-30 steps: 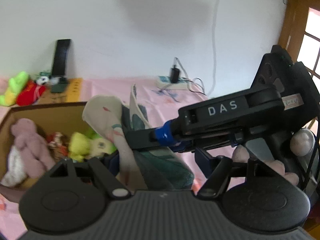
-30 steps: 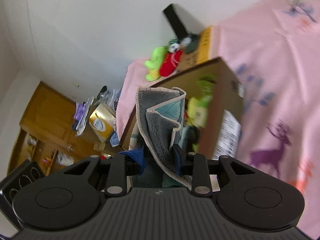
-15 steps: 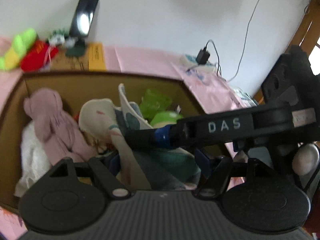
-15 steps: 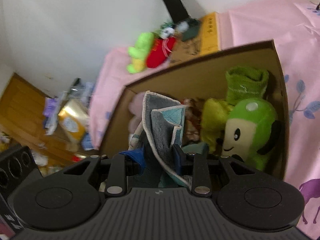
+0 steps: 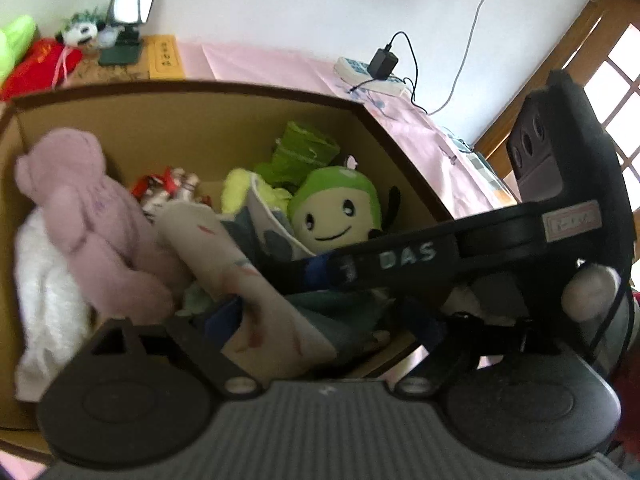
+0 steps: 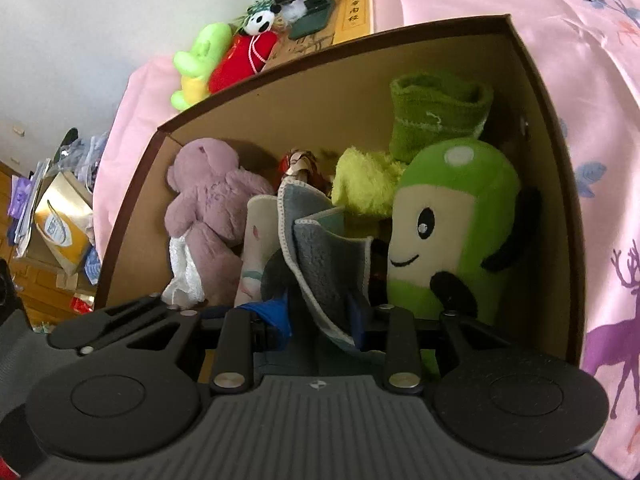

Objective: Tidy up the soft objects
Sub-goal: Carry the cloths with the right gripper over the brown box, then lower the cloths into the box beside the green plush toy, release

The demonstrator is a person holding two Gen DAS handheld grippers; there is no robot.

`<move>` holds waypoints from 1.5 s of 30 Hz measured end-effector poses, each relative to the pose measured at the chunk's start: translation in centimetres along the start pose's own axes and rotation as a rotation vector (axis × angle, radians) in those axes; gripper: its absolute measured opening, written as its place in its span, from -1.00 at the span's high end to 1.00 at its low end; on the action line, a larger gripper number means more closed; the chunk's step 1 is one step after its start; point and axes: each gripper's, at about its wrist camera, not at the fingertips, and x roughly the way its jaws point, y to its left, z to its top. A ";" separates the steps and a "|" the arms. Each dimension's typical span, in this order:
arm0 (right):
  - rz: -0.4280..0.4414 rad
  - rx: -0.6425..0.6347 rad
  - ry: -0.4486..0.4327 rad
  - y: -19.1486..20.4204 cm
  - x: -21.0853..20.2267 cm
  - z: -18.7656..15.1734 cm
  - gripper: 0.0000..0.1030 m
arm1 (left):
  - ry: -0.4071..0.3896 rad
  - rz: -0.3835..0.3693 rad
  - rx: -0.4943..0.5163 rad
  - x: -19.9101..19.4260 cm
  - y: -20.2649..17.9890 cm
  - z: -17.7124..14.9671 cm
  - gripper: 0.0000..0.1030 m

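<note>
Pink bedding (image 6: 580, 92) spreads under your brown cardboard box (image 6: 536, 92), which holds a pink bear (image 5: 88, 216), a green smiling plush (image 6: 452, 220) and a green rolled cloth (image 6: 436, 116). Your folded grey-and-cream towel (image 6: 324, 256) hangs inside the box between those toys. Your left gripper (image 5: 324, 320) has the towel between its jaws, which are opening wide. Your right gripper (image 6: 316, 316) is also easing open, its pads still against the towel's lower edge.

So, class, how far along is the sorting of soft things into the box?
Done: pink bear and green plush lie in the cardboard box. In hand: both grippers' jaws are opening around the folded cloth over the box. Left: two plush toys outside it.
</note>
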 end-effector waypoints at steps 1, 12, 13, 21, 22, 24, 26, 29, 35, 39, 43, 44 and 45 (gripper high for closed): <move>0.000 0.009 -0.006 -0.1 -0.3 0.0 0.72 | -0.008 0.008 0.014 -0.5 0.1 0.0 -0.71; -0.067 0.009 -0.094 0.7 -3.9 -0.4 0.72 | -0.102 0.084 0.082 -4.1 -0.2 -0.1 -0.78; -0.084 -0.003 -0.105 0.9 -4.4 -0.6 0.73 | -0.114 0.108 0.091 -4.4 -0.4 0.1 -0.78; -0.213 -0.054 -0.206 1.3 -7.4 -1.6 0.73 | -0.176 0.346 0.108 -6.9 -0.8 1.4 -0.77; -0.223 -0.052 -0.218 1.1 -7.8 -1.7 0.73 | -0.184 0.381 0.105 -7.2 -0.8 1.4 -0.77; -0.233 -0.056 -0.236 0.9 -8.6 -2.1 0.73 | -0.189 0.426 0.080 -7.5 -0.6 1.3 -0.77; -0.225 -0.061 -0.239 0.6 -9.2 -2.4 0.73 | -0.192 0.462 0.035 -8.2 -0.4 1.0 -0.77; -0.204 -0.065 -0.226 0.0 -9.4 -2.8 0.73 | -0.205 0.518 -0.002 -9.2 -0.9 0.4 -0.77; -0.127 -0.032 -0.169 -1.0 -8.5 -2.4 0.83 | -0.240 0.588 -0.058 -11.0 -3.4 -1.0 -0.77; -0.164 -0.102 -0.126 -0.6 -7.6 -1.9 0.90 | -0.237 0.623 -0.090 -11.0 -5.0 -1.9 -0.78; -0.222 -0.164 -0.116 -0.6 -7.6 -1.6 0.92 | -0.238 0.625 -0.127 -10.8 -6.5 -2.7 -0.78; -0.239 -0.180 -0.119 -0.8 -7.6 -1.4 0.92 | -0.235 0.631 -0.135 -10.6 -6.8 -2.8 -0.78; -0.250 -0.186 -0.121 -1.1 -7.6 -1.2 0.91 | -0.232 0.635 -0.139 -10.3 -7.1 -2.9 -0.78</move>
